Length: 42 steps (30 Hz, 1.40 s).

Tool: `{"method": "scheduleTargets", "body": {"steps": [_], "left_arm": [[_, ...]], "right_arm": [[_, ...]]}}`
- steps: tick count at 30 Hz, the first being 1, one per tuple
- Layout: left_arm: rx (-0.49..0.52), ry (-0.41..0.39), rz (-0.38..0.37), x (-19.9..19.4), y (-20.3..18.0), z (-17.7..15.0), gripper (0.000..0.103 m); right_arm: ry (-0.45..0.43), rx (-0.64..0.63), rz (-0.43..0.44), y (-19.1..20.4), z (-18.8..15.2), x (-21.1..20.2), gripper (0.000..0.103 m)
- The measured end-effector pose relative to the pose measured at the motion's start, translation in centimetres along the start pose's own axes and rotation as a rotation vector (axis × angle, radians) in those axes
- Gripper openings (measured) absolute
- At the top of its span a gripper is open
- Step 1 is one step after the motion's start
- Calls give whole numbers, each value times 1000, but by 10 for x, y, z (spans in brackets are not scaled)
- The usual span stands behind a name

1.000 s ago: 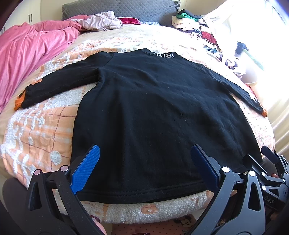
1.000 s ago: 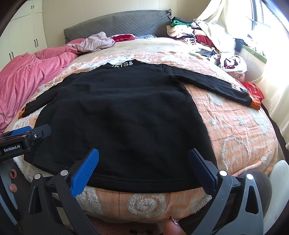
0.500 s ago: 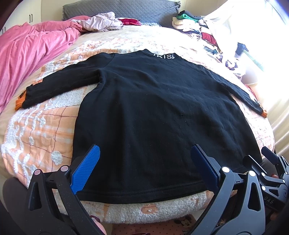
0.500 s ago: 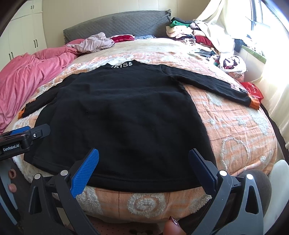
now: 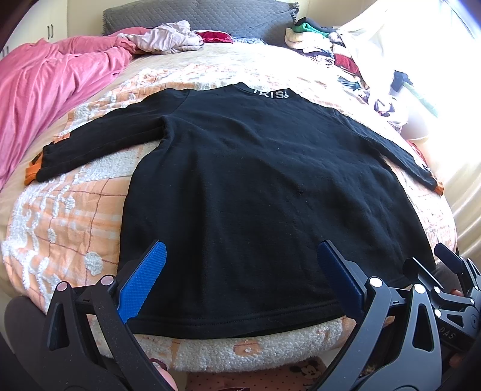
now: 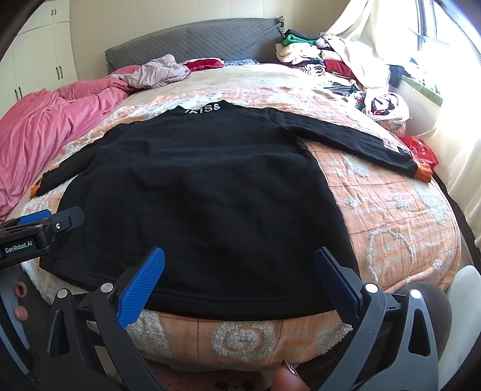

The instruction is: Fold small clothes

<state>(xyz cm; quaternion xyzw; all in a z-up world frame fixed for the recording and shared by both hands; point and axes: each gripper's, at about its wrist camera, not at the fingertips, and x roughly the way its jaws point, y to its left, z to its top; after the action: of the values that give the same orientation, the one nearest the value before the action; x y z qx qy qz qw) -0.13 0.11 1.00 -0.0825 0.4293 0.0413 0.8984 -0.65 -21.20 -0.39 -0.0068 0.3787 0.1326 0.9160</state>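
From your left wrist camera, the black long-sleeved top (image 5: 258,192) lies spread flat and face down on the orange-and-white quilt (image 5: 69,216), collar lettering away from you, both sleeves fanned outward, hem running along the bed's near edge; that layout gives you clear access to every side, so the folding looks not yet begun. Your left gripper (image 5: 240,267) hangs just above the hem with its blue-padded jaws spread wide and nothing between them, set up, it seems, to pinch the near-left part of the hem. The other tool's black frame pokes in at the lower right of this view, close by the hem's right corner. A pink duvet (image 5: 51,87) is bunched at the left and loose clothes (image 5: 324,39) are piled by the grey headboard (image 5: 192,13), well apart from the working patch. From your right wrist camera, the same top fills the quilt (image 6: 399,210), its right sleeve reaching out to an orange cuff (image 6: 422,172) near the bed's sunlit side. Your right gripper (image 6: 239,267) is likewise wide apart and empty, poised over the hem's right half, which suggests a two-handed lift of the bottom edge.
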Motion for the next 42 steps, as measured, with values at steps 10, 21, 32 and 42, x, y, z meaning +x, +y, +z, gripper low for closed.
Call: {"method": "scheduleTargets", "body": {"steps": [10,21,32,42], "left_arm": [[-1,3,-1,1,0,1,95],[11,-2,-2,5,-3,7,95],[16,-2,-5,15,-7,21,95],[23,-12,4,23,-10,43,95]], "right_arm": [[2,4,2,-1,0,0,99],[3,-2,7,-1,8,7,99],[-3,5,31,0,34,17,99],[12,40,47,-10,64,33,99]]}}
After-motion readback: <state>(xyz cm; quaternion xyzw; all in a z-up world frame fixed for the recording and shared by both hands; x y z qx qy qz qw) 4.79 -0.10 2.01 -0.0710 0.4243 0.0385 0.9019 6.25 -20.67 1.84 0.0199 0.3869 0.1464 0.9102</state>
